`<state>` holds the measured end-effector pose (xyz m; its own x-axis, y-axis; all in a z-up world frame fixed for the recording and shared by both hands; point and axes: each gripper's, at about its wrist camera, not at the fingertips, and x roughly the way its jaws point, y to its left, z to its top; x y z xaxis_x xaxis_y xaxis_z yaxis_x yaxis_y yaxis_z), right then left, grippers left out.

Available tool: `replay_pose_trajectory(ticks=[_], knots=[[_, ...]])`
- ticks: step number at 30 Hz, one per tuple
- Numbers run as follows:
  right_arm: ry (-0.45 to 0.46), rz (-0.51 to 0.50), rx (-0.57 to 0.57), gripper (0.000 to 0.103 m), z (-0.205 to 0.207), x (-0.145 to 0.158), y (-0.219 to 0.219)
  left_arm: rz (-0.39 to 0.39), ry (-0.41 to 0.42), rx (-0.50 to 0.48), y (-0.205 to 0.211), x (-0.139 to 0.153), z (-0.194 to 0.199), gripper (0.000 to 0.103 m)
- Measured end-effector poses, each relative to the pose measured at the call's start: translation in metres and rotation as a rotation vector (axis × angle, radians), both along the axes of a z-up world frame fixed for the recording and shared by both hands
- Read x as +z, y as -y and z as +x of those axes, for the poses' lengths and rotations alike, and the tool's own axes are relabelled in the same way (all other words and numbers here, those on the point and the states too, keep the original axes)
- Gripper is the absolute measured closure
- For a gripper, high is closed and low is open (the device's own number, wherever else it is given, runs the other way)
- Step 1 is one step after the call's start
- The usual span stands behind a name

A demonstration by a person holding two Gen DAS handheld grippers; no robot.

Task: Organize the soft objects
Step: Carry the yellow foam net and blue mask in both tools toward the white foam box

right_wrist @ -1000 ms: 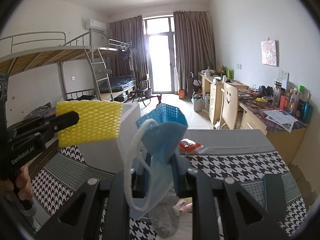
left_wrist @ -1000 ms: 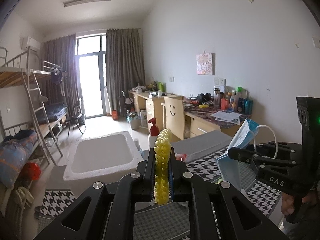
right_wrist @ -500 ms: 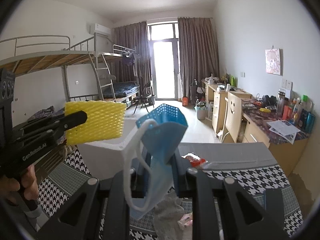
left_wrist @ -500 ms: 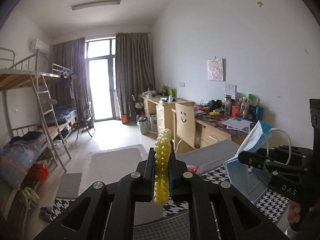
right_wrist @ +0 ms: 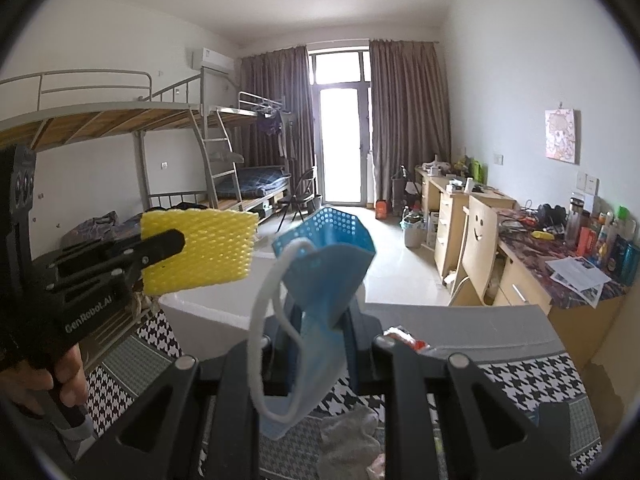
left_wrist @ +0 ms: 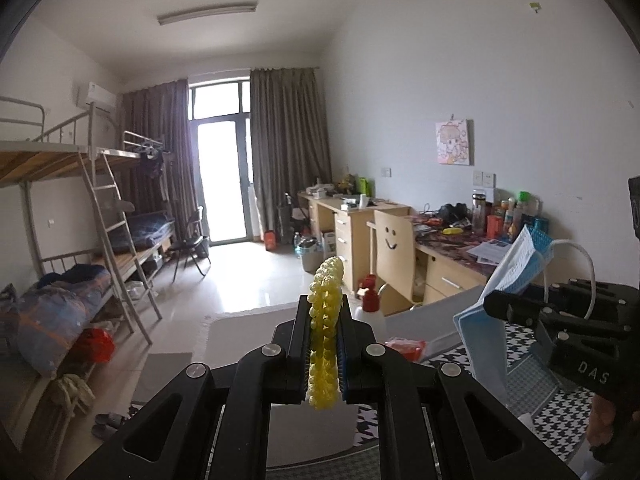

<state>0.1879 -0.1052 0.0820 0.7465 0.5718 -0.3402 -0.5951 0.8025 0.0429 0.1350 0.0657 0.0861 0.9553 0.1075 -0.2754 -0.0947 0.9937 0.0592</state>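
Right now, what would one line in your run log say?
left gripper: shut on yellow foam net | right gripper: shut on blue face mask | both held in the air above white foam box

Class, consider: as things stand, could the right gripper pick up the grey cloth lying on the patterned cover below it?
Probably not yet: the right gripper is shut on the blue face mask, though the grey cloth lies uncovered just below.

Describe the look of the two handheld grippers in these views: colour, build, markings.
Both are black plastic with angular linkage arms joined by silver round bolts. The left gripper carries white "GenRobot.AI" lettering on its side; the right gripper reads "DAS" in white. Blue pad edges line the left one's jaws in its own wrist view. No cables are visible. No sleeve can be made out at either hand.
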Motion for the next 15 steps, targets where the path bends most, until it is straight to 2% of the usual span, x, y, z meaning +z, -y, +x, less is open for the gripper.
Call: replay_pose_trajectory(ticks=[15], knots=[[-0.019,0.010,0.024,0.080,0.023,0.012,-0.028,-0.009,-0.035,0.094,-0.022,-0.006,0.017,0.092]])
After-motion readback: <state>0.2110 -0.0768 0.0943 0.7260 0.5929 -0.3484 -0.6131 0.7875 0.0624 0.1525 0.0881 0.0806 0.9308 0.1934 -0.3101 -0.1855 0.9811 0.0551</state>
